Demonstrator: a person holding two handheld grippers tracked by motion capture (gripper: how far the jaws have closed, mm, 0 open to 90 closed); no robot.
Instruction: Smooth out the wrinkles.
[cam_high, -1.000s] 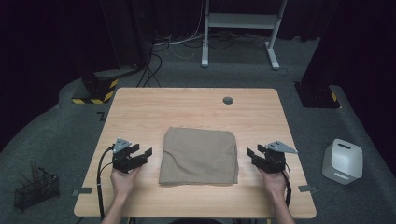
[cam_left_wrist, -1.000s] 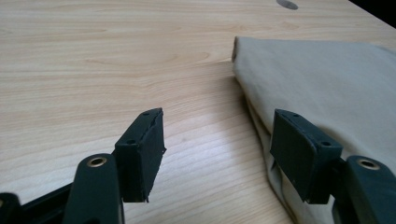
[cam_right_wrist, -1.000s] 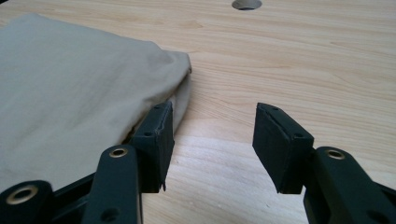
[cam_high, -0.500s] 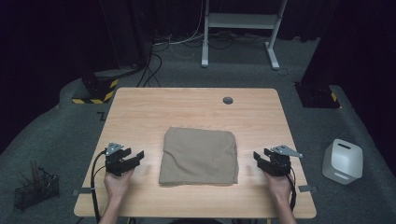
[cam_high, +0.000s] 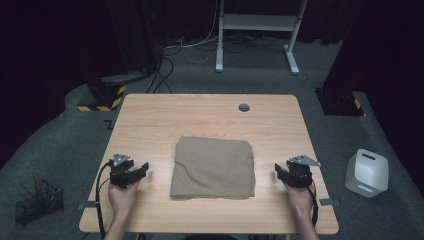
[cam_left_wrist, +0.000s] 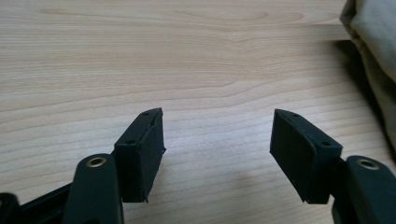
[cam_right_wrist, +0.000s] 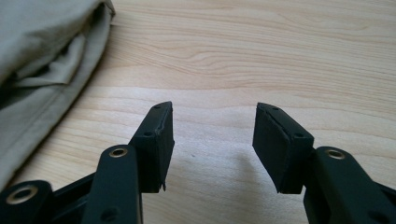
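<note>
the wooden table (cam_high: 150, 120) carries a small dark round grommet (cam_high: 244, 107) at about one o'clock from its middle, near the far edge. on the grey floor, a white boxy container (cam_high: 367, 172) stands at three o'clock, just off the table. a black wire basket (cam_high: 37, 202) sits at eight o'clock. a white metal frame (cam_high: 257, 22) stands at twelve o'clock, with loose cables (cam_high: 170, 55) at eleven.

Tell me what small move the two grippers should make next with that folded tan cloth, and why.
Probably bring both inward to the cloth's side edges. The folded tan cloth lies flat mid-table, untouched. The left gripper and right gripper sit on either side of it, apart from it, jaws open and empty over the bare wooden table. Each gripper view shows a cloth edge close by, so a short approach should suffice.
</note>
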